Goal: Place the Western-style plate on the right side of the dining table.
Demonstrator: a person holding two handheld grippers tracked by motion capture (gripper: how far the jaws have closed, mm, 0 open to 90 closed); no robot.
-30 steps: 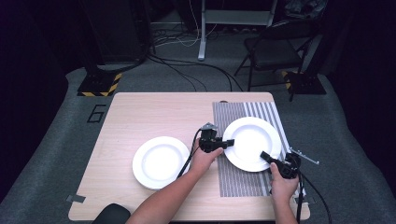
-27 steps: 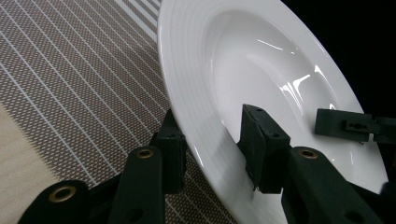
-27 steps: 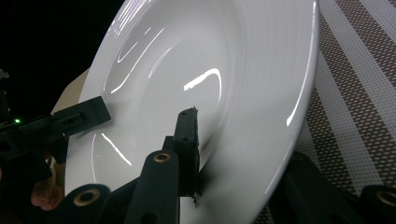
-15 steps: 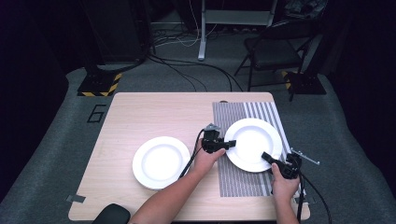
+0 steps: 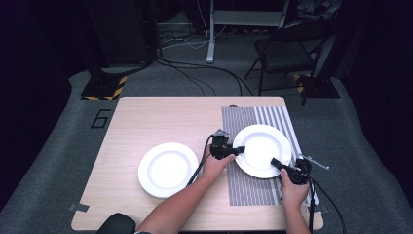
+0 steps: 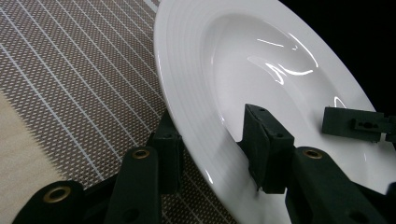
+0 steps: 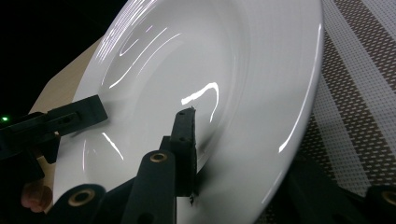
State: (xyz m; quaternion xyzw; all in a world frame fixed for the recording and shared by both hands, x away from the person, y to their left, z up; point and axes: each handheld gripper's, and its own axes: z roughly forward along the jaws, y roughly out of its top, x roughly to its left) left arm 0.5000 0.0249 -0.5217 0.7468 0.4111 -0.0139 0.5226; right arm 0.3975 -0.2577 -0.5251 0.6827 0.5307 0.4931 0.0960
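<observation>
Near the wooden surface's [image 5: 146, 122] right edge, both grippers, left [image 5: 238, 150] and right [image 5: 275, 163], pinch the glossy white ceramic plate's [image 5: 262, 146] rim; with the right jaws just easing wider, it could slip and drop onto the striped mat [image 5: 253, 190].

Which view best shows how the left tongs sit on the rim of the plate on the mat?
The left gripper view: the left tongs straddle the plate rim, one jaw under it, one inside the bowl. The high view shows them small at the plate's left edge. The right gripper view shows them far off across the plate.
</observation>
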